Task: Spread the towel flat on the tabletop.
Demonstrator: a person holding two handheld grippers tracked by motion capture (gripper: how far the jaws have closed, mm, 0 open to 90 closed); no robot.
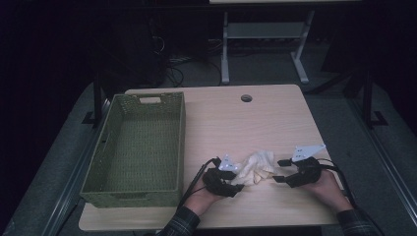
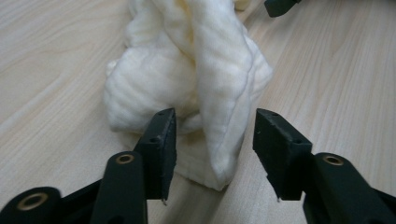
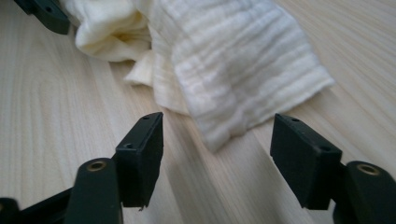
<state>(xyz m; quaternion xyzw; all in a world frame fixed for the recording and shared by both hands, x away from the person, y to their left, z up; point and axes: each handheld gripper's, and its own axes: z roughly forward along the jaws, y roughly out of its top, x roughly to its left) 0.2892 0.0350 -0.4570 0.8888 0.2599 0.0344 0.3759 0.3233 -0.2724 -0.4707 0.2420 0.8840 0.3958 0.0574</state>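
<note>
A crumpled cream cloth (image 1: 255,167) is lying on the near part of the desk (image 1: 275,118), right of the green basket (image 1: 137,147), while the left hand-held gripper (image 1: 236,178) and right hand-held gripper (image 1: 280,170) are flanking it, jaws apart and gripping nothing.

Green woven basket (image 1: 135,147) at table's (image 1: 275,118) left edge, white desk frame (image 1: 263,37) behind.

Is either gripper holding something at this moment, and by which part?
Nothing is held. The left gripper has a fold of the crumpled cream cotton cloth between its open fingers, without pressing it. The right gripper is open just short of the cloth's corner.
</note>
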